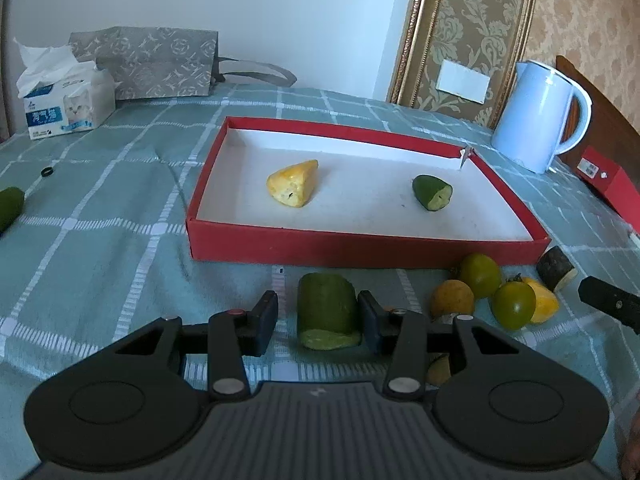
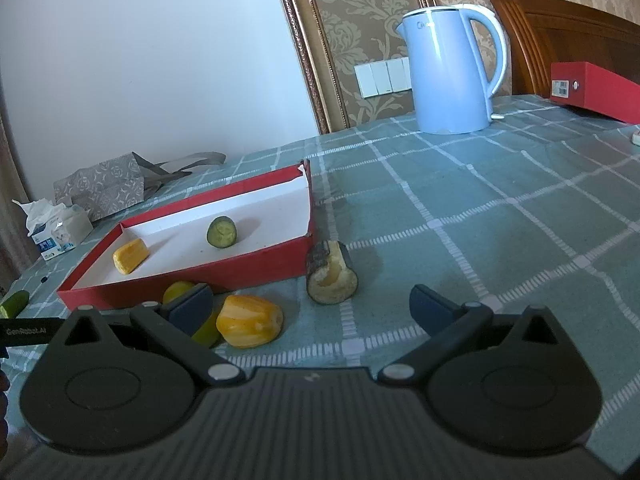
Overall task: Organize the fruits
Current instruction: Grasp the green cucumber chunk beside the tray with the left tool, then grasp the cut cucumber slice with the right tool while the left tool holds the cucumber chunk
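Observation:
A red box (image 1: 360,248) with a white floor holds a yellow fruit piece (image 1: 294,182) and a green cucumber end (image 1: 434,192). In front of it a green cucumber chunk (image 1: 328,312) lies on the cloth between the fingers of my left gripper (image 1: 318,316). The right pad touches the chunk, while the left pad stands a little off it. To the right lie two green tomatoes (image 1: 480,274), an orange-yellow fruit (image 1: 452,298) and a dark-skinned chunk (image 2: 332,276). My right gripper (image 2: 312,308) is wide open and holds nothing. A yellow piece (image 2: 250,326) lies just inside its left finger.
A pale blue kettle (image 2: 452,72) stands at the back right, with a second red box (image 2: 596,88) beside it. A tissue pack (image 1: 64,108) and a paper bag (image 1: 152,64) sit at the back left. Another cucumber piece (image 1: 10,206) lies at the far left.

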The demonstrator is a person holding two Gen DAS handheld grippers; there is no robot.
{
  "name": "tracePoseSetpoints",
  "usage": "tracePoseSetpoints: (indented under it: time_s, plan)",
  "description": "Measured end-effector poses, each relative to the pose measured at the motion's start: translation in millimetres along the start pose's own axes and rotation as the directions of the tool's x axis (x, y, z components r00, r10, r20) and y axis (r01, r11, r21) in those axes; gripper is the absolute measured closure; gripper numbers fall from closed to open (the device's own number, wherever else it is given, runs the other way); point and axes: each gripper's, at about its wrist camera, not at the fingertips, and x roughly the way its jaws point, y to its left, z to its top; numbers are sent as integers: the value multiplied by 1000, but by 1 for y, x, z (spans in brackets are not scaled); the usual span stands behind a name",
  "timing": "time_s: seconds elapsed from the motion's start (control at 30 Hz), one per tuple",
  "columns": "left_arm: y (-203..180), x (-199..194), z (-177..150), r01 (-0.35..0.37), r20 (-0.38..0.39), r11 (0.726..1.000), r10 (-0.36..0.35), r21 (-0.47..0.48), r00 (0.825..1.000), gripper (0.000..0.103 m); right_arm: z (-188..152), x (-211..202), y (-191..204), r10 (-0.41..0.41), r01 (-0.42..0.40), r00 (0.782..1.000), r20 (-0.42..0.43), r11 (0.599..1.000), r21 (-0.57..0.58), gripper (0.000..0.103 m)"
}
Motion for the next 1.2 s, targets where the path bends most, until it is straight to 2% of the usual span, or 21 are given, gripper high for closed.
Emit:
tracePoseSetpoints:
  time_s: [0.07,0.23,0.33,0.43,0.53,0.73,0.8,0.83,0.97,1.1,1.2]
  plan:
    - [0,-1,-1,35,-1,999,-35,6,999,72,0,0,0,0,0,1000,0,1000,1,0]
    - [-1,-3,-5,38,14,999,-38,32,999,73,-1,-1,-1,2,-2,1000,12,1000,9,0]
    - [0,-8,-6,4,45,999,-5,38,999,73,-2,-6,-3,23,-23,999,43,1000,11,0]
    - [12,-14,-8,18,77,1000,-19,4,997,73,-3,-10,4,49,-47,998,49,998,-39,0]
    - [21,-19,-9,-16,103,1000,17,-6,995,73,-6,-17,12,54,-47,996,65,993,-111,0]
    - [40,-20,-10,-9,109,998,15,-58,994,73,-6,-20,19,20,-12,999,44,983,-184,0]
    - [43,-20,-11,-9,111,998,15,-61,994,73,-4,-13,16,-2,3,1000,10,984,-181,8]
    - [44,-20,-11,-3,110,998,10,-66,994,73,-2,-9,13,-10,9,1000,-5,984,-178,17]
    - [48,-19,-11,17,106,997,-8,-81,994,73,6,11,2,-64,55,997,-49,985,-164,23]
    - [48,-19,-11,27,104,997,-19,-79,994,72,18,27,-7,-47,36,994,-95,992,-117,29]
    - [48,-18,-12,29,102,997,-21,-77,995,72,22,36,-1,-72,58,993,-90,987,-152,38]
